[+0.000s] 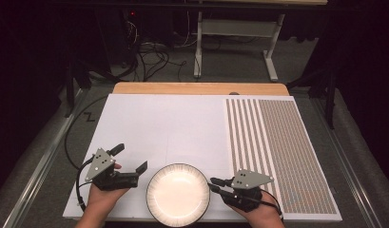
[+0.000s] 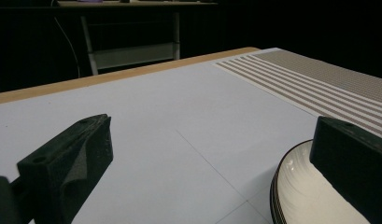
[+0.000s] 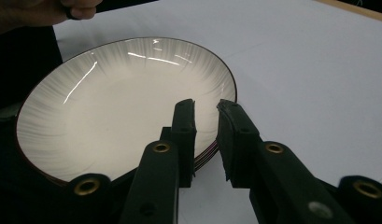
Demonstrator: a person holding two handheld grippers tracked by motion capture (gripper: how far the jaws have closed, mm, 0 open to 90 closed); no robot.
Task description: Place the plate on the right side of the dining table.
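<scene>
Tongs flank plate (image 1: 178,194) — both beside it.

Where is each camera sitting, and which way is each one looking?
High view: sits above the person's side of the table, looking forward and down; both hands show, with the left gripper and right gripper.
Left gripper view: rides on the left gripper, looking across the table toward its far edge; its two black jaws stand wide apart.
Right gripper view: rides on the right gripper, looking at the plate; its jaws stand close together, a small gap between them.
Shared: all three views show the plate and the white table.
</scene>
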